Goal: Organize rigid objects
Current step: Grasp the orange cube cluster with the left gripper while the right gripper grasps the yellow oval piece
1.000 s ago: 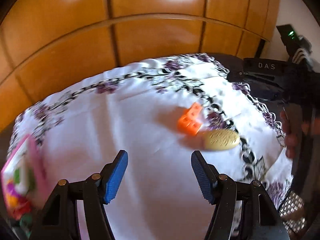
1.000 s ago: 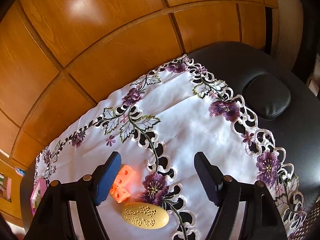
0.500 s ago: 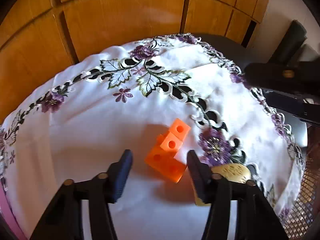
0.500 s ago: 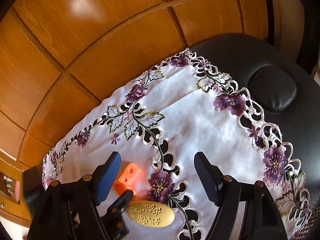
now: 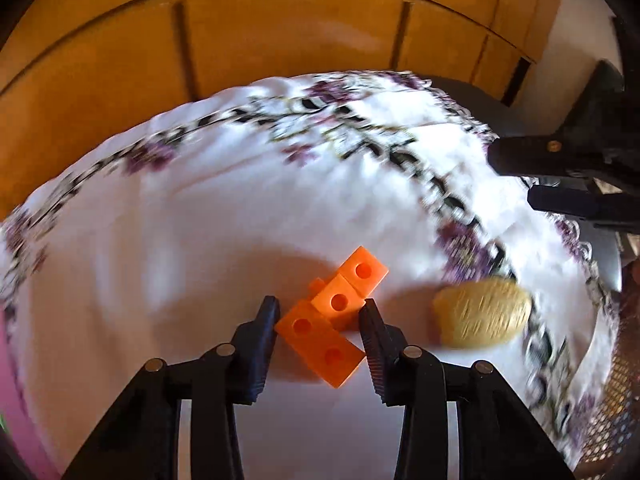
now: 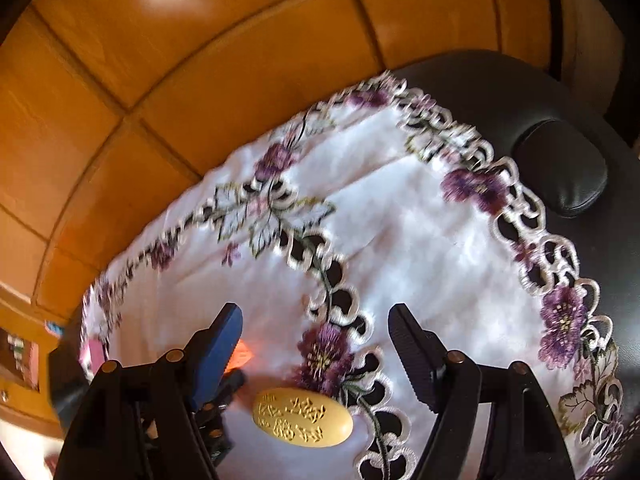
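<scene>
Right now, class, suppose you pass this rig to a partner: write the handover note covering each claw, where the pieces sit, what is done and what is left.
Left claw: closed around the orange plastic block piece with round holes, fingers at its sides; cannot tell if it is lifted.
Right claw: open, empty, above the white embroidered cloth with purple flowers.
Yellow oval embossed piece: lying on the cloth, to the right of the block piece, untouched.
Done: block piece gripped.
Left: place the block piece, then deal with the oval piece. A pink item at the cloth's far left edge is too blurred to identify.
</scene>
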`<state>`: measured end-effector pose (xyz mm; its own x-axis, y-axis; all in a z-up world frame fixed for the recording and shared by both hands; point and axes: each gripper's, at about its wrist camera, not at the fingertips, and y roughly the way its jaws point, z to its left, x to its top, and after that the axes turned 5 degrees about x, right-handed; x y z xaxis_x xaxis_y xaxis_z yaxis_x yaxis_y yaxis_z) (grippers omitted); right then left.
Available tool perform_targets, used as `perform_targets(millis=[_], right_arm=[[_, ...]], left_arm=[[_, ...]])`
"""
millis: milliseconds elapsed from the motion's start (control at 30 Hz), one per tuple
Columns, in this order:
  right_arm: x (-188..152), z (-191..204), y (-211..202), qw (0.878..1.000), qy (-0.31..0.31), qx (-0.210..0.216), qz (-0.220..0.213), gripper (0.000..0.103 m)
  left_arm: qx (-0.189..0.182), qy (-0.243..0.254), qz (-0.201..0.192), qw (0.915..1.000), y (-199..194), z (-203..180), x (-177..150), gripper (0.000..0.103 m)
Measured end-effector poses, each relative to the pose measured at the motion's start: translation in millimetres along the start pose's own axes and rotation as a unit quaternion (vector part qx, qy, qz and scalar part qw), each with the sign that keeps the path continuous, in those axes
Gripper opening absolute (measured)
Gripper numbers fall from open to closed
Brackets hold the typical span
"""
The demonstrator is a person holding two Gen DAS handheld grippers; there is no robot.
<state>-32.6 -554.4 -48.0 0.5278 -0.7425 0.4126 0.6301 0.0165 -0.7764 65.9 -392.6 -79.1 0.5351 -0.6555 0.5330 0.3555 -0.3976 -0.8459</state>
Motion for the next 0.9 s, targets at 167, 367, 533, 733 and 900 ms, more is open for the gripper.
perform_targets(millis=[167,367,533,733,900], right_arm=[[-11,11,21,0.998,-0.035,-0.003,0.057,0.077],[-28,32,41,0.988,-0.1,-0.007,0.117,0.077],[-47,49,55,0.973,-0.171,-0.033,0.15,0.082],[-58,57,56,0.964,-0.212,-0.055,0.15,0.082],[-66,66,56,0.954,-0.252,-0.099,0.129,0.047]], left_arm=[[0.019,-0.019,-0.004,0.9996,-23,14,-36,0.041],[0.018,-0.042,-0.005,0.999,-51,26,-78,0.041],[0.024,-0.041,-0.008,0.9989,-64,27,-97,0.041],[0.025,-0.051,-0.01,0.9983,-69,30,-104,0.041],[0.026,-0.057,-0.01,0.998,-70,31,-106,0.041]])
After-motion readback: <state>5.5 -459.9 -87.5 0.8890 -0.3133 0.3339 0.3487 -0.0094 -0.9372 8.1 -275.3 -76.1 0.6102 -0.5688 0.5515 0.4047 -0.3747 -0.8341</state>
